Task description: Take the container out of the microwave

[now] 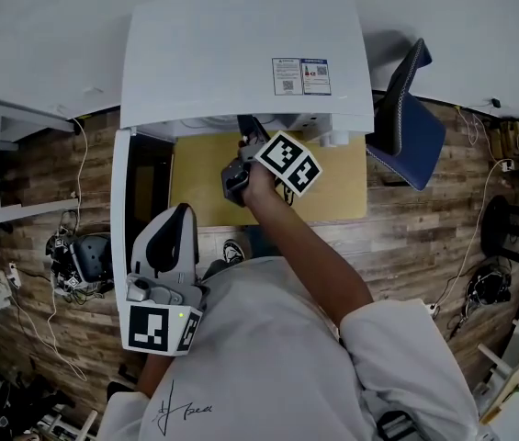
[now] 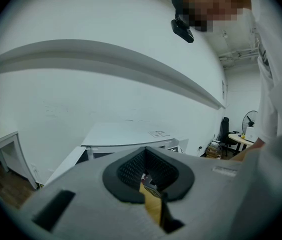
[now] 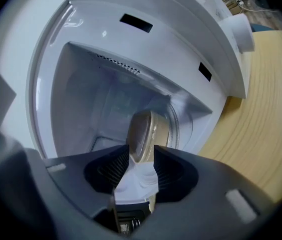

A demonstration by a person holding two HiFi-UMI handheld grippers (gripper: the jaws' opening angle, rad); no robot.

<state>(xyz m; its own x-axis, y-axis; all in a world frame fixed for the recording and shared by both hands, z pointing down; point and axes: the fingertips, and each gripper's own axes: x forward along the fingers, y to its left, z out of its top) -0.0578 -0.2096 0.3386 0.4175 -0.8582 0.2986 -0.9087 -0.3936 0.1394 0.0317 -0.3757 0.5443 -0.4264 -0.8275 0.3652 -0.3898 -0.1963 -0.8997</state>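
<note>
The right hand-held gripper (image 3: 141, 155), jaws apart, half hides the container (image 3: 148, 130).

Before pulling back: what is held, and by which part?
Left gripper: nothing. The container's edge sits between the right gripper's jaws; whether they press cannot be told.

Light wooden table (image 1: 342, 196), white microwave (image 1: 231, 58) standing on it, door open
</note>
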